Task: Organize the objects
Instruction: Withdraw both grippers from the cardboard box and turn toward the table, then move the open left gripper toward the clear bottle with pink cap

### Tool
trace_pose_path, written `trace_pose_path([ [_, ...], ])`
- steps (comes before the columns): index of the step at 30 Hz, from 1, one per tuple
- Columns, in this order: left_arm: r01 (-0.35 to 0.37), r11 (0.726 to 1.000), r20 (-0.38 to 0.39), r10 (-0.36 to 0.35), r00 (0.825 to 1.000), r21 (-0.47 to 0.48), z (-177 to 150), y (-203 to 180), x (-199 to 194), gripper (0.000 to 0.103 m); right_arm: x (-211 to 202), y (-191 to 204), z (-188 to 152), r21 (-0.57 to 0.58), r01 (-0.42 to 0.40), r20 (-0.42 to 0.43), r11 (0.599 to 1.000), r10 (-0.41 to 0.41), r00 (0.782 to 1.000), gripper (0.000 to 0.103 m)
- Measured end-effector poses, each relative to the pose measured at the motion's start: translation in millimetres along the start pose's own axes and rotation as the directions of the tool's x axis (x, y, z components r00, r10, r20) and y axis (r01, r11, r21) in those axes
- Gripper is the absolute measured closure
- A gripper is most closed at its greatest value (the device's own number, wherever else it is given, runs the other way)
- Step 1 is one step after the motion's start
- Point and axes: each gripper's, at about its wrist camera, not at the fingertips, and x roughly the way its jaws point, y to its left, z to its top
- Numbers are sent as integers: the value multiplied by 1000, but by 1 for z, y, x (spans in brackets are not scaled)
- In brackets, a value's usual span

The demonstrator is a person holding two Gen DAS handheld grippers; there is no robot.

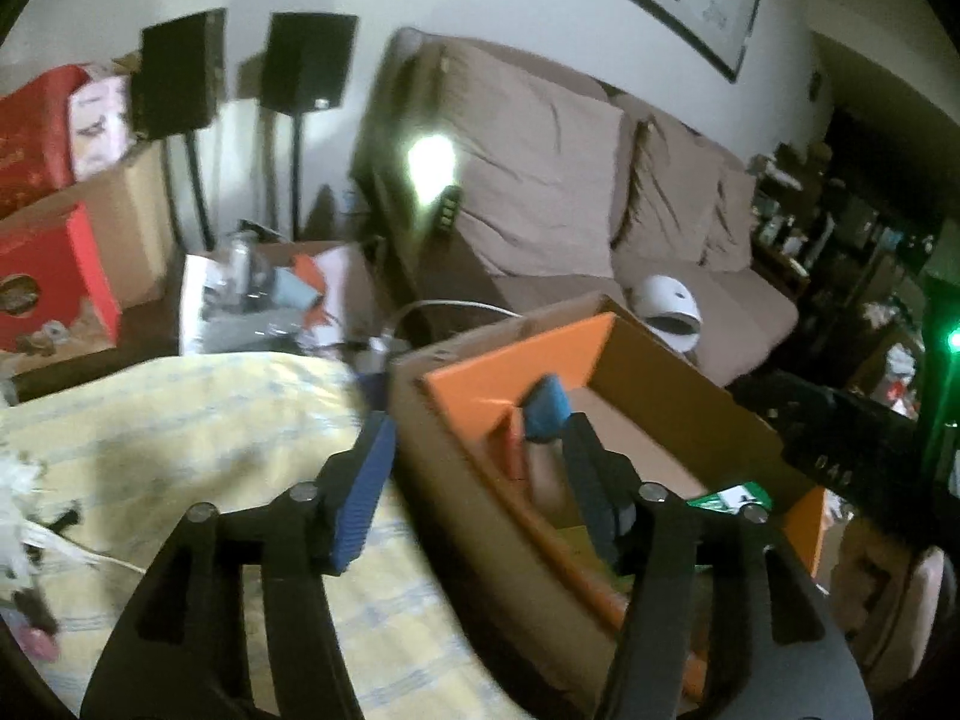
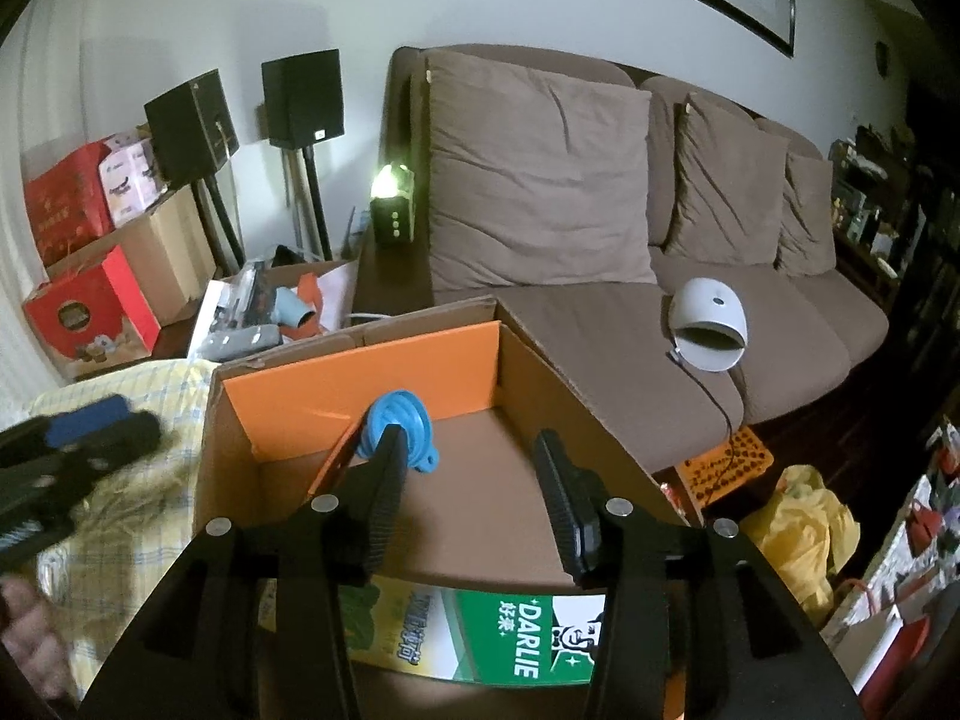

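One cardboard box [image 2: 576,384] with orange liner panels [image 2: 360,384] sits before the sofa [image 2: 600,312], beside a yellow checked cloth [image 1: 180,420], mouth up to collect loose items. A Darlie toothpaste carton [image 2: 516,642] already lies flat inside. The blue funnel [image 2: 399,426] rests in the box against the right claw [image 2: 471,456], whose jaws are spread, apparently releasing it. The left claw [image 1: 474,450] straddles the box wall, spread and empty.
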Motion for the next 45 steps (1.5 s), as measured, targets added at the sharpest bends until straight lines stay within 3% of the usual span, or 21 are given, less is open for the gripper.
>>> trace_pose_path([
  [6, -63, 992, -21, 61, 998, -113, 12, 59, -28, 44, -3, 5, 2, -14, 9, 9, 1000, -9, 1000, 49],
  [13, -193, 978, 30, 196, 980, -80, 17, 104, -78, 43, -20, 9, 7, -27, 17, 59, 999, -16, 998, 38],
  [18, -110, 978, -4, 111, 994, -177, 23, 135, -100, 41, -24, 6, 9, -3, -16, 66, 1000, 16, 998, 33],
  [20, -117, 975, 2, 120, 993, -187, 22, 139, -109, 37, -28, 5, 10, 9, -38, 70, 999, 37, 997, 32],
  [23, -163, 973, 34, 170, 985, -161, 16, 142, -123, 35, -37, 8, 12, 16, -79, 89, 997, 77, 993, 28],
  [27, -269, 953, 33, 276, 961, -139, 6, 155, -130, 35, -56, 15, 16, 16, -126, 109, 992, 124, 986, 25],
  [31, -258, 946, 14, 266, 964, -197, -6, 179, -141, 35, -82, 24, 19, -9, -150, 151, 989, 150, 977, 21],
  [38, -322, 914, 24, 338, 941, -246, -27, 209, -169, 35, -110, 44, 20, -64, -162, 192, 985, 171, 966, 19],
  [45, -374, 877, 28, 401, 916, -303, -50, 234, -192, 35, -110, 70, 17, -116, -198, 177, 973, 216, 960, 19],
])
